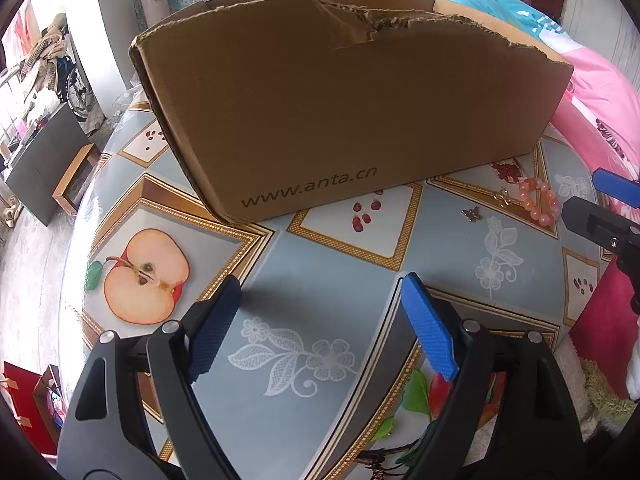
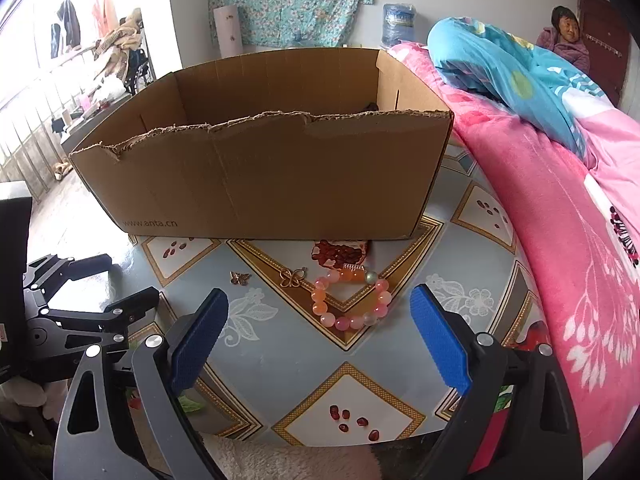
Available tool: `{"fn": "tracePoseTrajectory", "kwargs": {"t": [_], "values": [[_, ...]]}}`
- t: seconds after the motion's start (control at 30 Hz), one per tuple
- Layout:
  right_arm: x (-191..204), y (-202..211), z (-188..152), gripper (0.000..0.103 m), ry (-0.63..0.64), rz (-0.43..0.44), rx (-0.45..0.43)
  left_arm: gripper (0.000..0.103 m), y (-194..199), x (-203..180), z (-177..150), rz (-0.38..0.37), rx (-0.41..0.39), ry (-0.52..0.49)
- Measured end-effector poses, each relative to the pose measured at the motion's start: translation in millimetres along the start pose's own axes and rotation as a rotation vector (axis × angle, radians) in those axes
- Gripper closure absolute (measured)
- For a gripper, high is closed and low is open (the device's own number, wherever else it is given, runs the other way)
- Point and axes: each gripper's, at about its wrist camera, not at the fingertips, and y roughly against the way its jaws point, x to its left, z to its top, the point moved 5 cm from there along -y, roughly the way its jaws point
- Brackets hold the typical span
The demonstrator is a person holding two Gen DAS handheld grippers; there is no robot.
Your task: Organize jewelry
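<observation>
**Operator:** Bedding is crowding my right side, a pink quilt (image 2: 560,216) with a blue one piled on top. Next biggest is the cardboard box (image 2: 256,176), sitting open-topped on the patterned surface (image 2: 360,384) with its torn front wall facing me. I'm seeing something small and dark inside near the back right corner, but I can't tell what it is.

**Observer:** Where's the jewelry sitting?

**Operator:** All of it is lying on the surface just in front of the box, toward its right half. I'm looking at a pink bead bracelet (image 2: 352,300), a gold butterfly charm (image 2: 293,277) just left of it, and a smaller butterfly charm (image 2: 239,278) further left again, apart from both.

**Observer:** And the grippers?

**Operator:** I'm holding the right gripper (image 2: 320,344) above the surface with its pads spread wide and nothing between them, the bracelet lying just ahead of the gap. The left gripper (image 1: 320,328) is hanging just as wide and just as empty, pointing at the box's left half, well away from the pieces.

**Observer:** So which step?

**Operator:** I'm judging this as the approach to a pickup. Next I'm needing to lower the right gripper forward, straddle one side of the bead loop, pinch, then lift over that torn wall.
</observation>
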Motion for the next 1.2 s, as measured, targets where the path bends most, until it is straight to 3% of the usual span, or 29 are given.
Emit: {"fn": "tracePoseTrajectory", "kwargs": {"t": [0.5,1.2], "values": [[-3,0,3,0.013,0.006,-0.021,-0.018,0.009,-3,5,0,0.015,0.015,0.020],[-5,-3,5,0.013,0.009,-0.035,-0.021,0.008,-5,9,1,0.017,0.029,0.024]]}}
